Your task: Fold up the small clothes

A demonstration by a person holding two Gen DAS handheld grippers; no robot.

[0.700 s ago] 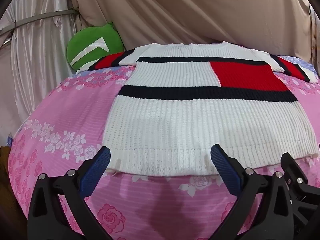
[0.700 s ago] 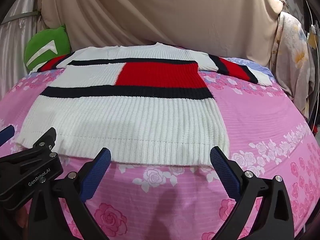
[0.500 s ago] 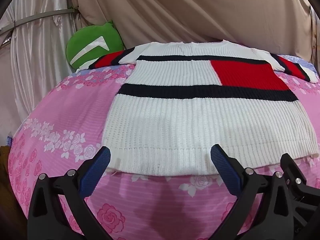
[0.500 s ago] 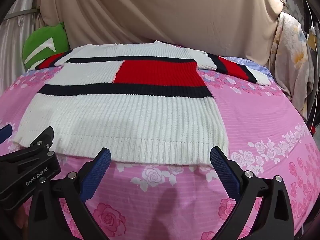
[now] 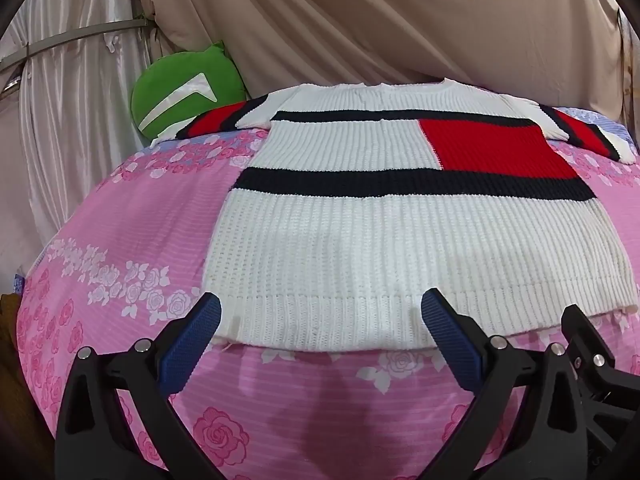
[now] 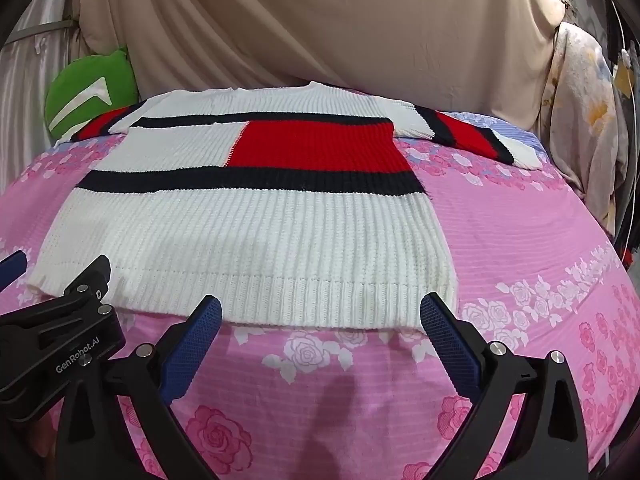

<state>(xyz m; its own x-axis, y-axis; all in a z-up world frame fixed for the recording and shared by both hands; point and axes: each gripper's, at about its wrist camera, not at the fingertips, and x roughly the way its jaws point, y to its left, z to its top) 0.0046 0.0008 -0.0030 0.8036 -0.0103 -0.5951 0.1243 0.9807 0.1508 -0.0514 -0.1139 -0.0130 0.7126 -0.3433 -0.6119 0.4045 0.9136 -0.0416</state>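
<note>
The white ribbed knit sweater with navy bands and a red block [image 5: 400,240] lay flat on the pink rose-print bedsheet [image 5: 120,220], collar away, hem nearest. The left gripper [image 5: 320,320] and right gripper [image 6: 320,316] hovered side by side at that hem, jaws spread, holding nothing.

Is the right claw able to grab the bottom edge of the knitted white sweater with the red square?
Probably yes. The right claw is open, right at the ribbed hem of the white knitted sweater, with nothing between them.
</note>
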